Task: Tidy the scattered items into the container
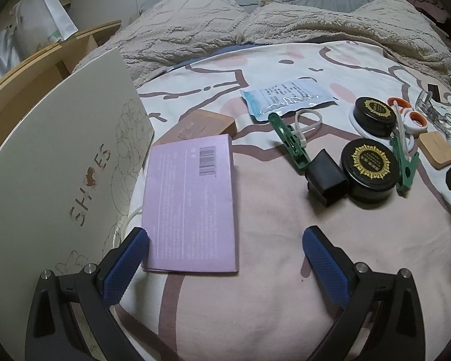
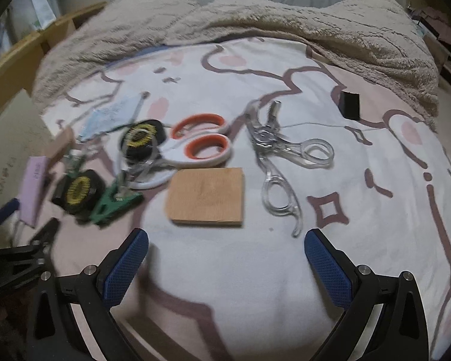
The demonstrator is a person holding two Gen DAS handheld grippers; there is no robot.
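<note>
While both grippers hover spread and empty over bedsheet [image 2: 255, 285], left gripper [image 1: 225, 240] straddles near end of purple box [image 1: 192, 204], shoebox [image 1: 54, 162] just left; right gripper [image 2: 225, 240] faces wooden block [image 2: 207, 195], orange-handled scissors [image 2: 201, 147] beyond

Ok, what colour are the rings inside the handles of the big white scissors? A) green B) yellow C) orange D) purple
C: the scissors have orange linings around both finger holes, lying beside the wooden block on the bedsheet.
</note>
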